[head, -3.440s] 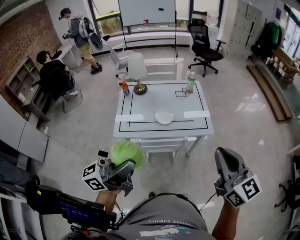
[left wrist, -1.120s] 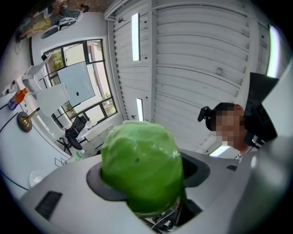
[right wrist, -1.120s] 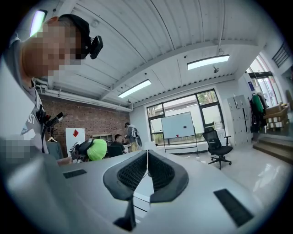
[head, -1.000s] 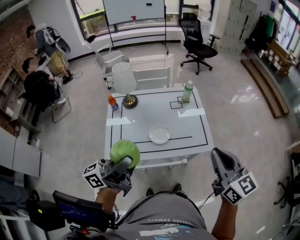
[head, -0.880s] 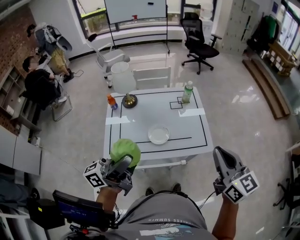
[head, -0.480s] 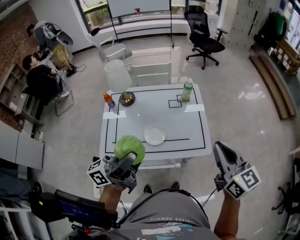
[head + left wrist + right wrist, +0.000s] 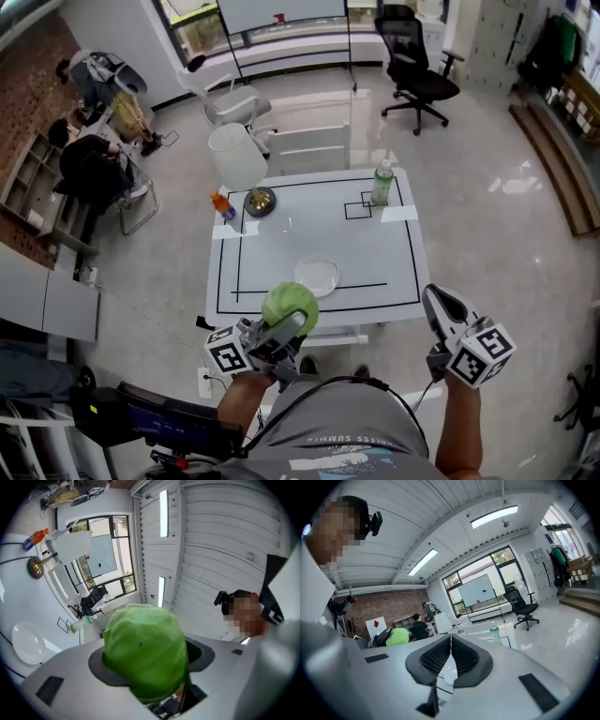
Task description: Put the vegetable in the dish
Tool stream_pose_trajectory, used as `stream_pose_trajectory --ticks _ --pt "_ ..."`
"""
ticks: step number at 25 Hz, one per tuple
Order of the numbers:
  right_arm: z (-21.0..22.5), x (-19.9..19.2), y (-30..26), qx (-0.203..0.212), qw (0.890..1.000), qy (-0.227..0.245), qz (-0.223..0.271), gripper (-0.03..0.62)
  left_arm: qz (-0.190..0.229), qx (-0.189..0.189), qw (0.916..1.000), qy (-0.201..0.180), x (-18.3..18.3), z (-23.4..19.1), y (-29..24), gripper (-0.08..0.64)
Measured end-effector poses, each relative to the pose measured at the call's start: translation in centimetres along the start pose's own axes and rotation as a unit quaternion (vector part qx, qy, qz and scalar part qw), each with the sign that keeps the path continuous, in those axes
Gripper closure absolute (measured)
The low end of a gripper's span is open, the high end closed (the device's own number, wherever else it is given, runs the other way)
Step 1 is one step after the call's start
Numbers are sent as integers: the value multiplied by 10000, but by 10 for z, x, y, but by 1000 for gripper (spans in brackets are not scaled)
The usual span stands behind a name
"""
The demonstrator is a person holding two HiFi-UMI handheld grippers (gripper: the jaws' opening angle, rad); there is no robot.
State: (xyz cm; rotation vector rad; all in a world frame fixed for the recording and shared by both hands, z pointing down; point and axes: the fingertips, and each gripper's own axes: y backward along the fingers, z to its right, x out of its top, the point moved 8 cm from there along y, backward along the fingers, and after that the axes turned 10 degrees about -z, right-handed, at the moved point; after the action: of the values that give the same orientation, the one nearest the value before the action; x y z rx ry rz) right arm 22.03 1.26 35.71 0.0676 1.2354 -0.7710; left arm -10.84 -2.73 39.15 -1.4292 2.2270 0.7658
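Nearest, the left gripper is clamped across the middle of a green cabbage, probably light, leafy and slightly yielding; the right gripper is closed, empty. Beyond, the white dish sits on the table

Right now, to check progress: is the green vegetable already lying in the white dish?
No; the left gripper holds the green vegetable, and the dish is bare.

I can read no word or number here. The print on my shirt is too blurred to make out. My left cube and right cube show black-and-white square markers. A white card bears a red diamond.
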Motion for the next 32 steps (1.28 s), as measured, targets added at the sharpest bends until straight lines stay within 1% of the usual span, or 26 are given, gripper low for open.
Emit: stream_pose_trajectory --ticks 2,4,7,10,12,17,21,23,27,30,32 --pt "-10 -4 -9 -16 9996 -167 209 584 -193 -27 9997 149 4 -9 6 258" --pt "-17 -2 -17 -60 9993 -174 313 584 -318 -73 9995 58 17 -13 13 258" --pt "-17 6 -27 -262 9991 -164 285 584 -346 -169 9992 -106 40 -18 22 258" --pt "-24 16 -35 -375 9983 -161 408 584 -371 -235 9989 -139 60 -26 26 258" --pt "-28 21 -45 -410 9983 -117 389 584 -357 -297 9988 -141 70 -32 26 258" --pt "-38 28 -63 -510 9981 -53 335 584 -435 -456 9979 -151 84 -43 27 258" --pt "-40 37 -71 -581 9976 31 382 584 -525 -504 9972 -181 96 -51 29 258" --pt "-40 41 -75 -556 9979 36 338 583 -544 -467 9973 -184 102 -55 27 258" --pt "-26 42 -82 -419 9990 29 135 584 -475 -309 9982 -201 106 -61 19 258" --pt "-1 56 -86 -343 9992 68 189 584 -235 -222 9992 -236 108 -66 5 258" --pt "17 62 -88 -249 9994 81 226 584 -173 -156 9994 -269 105 -69 -9 258"
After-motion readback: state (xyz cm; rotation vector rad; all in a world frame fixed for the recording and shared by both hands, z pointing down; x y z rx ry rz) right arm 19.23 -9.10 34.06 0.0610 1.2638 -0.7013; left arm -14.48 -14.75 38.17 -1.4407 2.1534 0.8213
